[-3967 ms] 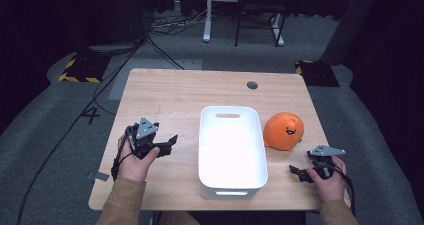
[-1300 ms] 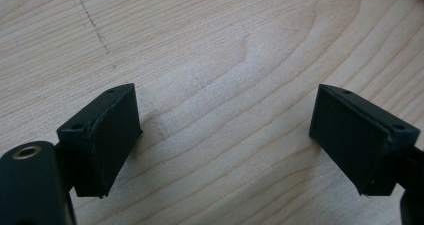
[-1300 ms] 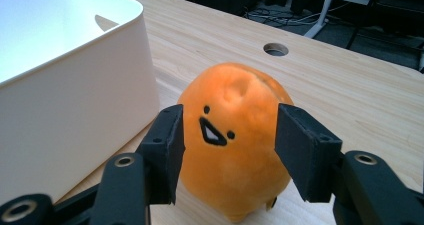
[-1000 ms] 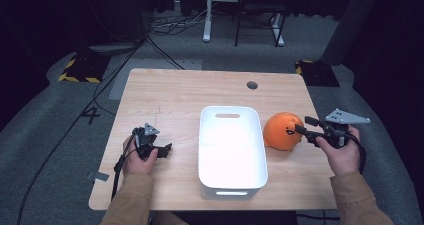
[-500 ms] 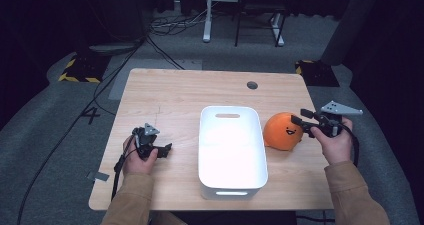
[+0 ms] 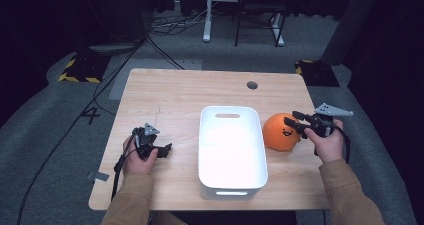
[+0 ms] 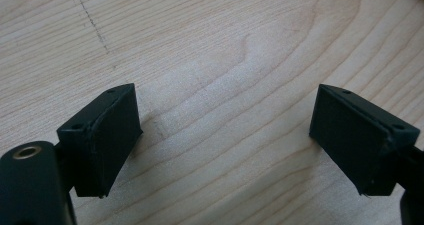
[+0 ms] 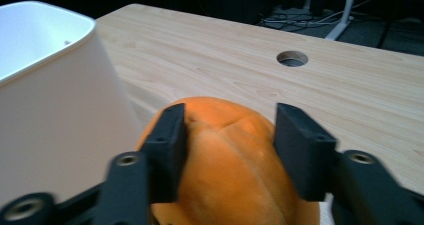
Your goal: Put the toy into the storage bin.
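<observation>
- Right gripper: held level over the right side of the wooden table, pointing toward the orange pumpkin-shaped toy.
- Its jaws have just been closing. In the right gripper view they straddle the top of the toy, one on each flank. Whether the pads already press on the surface cannot be told, and nothing shows the toy lifted.
- The toy: resting on the table, just right of the white bin and close against its long side. A small dark face printed on it shows in the high view.
- The bin: at table centre, long axis running away from the person, with a handle slot at the far end. The right gripper view shows its white wall just beside the toy.
- Left gripper: held low over the table's left part, well apart from the bin. In the left gripper view its jaws stand wide apart with bare wood between them; it holds nothing.
- A round cable hole sits in the far right of the tabletop.
</observation>
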{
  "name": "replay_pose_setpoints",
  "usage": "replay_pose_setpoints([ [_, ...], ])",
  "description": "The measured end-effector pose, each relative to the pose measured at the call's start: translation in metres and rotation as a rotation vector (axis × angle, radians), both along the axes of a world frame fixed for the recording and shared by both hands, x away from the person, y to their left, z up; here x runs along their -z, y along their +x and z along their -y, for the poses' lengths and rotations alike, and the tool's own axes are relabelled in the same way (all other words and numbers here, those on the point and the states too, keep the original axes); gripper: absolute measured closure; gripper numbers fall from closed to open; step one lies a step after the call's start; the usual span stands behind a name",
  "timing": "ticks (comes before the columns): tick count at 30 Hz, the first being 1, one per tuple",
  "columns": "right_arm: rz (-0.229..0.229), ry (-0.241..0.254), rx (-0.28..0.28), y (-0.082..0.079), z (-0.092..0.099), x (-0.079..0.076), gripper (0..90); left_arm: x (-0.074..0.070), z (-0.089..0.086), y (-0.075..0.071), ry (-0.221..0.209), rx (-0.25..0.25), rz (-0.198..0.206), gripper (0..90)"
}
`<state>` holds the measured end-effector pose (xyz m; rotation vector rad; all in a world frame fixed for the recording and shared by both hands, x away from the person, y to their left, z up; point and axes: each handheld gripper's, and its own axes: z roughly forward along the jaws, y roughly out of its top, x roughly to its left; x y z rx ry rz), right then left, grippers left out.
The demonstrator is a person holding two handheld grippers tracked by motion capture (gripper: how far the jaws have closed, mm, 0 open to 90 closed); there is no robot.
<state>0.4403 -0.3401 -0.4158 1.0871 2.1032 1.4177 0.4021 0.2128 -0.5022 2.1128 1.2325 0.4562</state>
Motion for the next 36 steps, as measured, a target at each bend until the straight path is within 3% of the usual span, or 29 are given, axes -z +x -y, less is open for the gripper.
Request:
replay_pose_setpoints([
  [4, 0.02, -0.063, -0.033, -0.009, -0.004, -0.008, 70.7, 0.0, 0.0, 0.0, 0.0, 0.0, 0.0, 13.2],
  [7, 0.039, -0.091, -0.056, -0.013, -0.006, -0.011, 77.7, 0.0, 0.0, 0.0, -0.001, 0.0, 0.0, 13.2],
  [11, 0.056, -0.087, -0.056, -0.018, -0.007, -0.017, 79.2, 0.0, 0.0, 0.0, 0.0, 0.0, 0.0, 13.2],
  [19, 0.1, -0.049, -0.065, -0.031, 0.001, -0.047, 79.2, 0.0, 0.0, 0.0, 0.0, 0.0, 0.0, 13.2],
  [23, 0.124, -0.058, -0.066, -0.039, 0.004, -0.06, 79.2, 0.0, 0.0, 0.0, -0.001, -0.001, 0.0, 13.2],
  [32, 0.122, -0.081, -0.047, -0.052, 0.006, -0.087, 79.3, 0.0, 0.0, 0.0, 0.0, 0.0, 0.0, 13.2],
  [36, 0.13, -0.06, -0.058, -0.056, 0.005, -0.098, 79.3, 0.0, 0.0, 0.0, -0.001, -0.001, 0.0, 13.2],
])
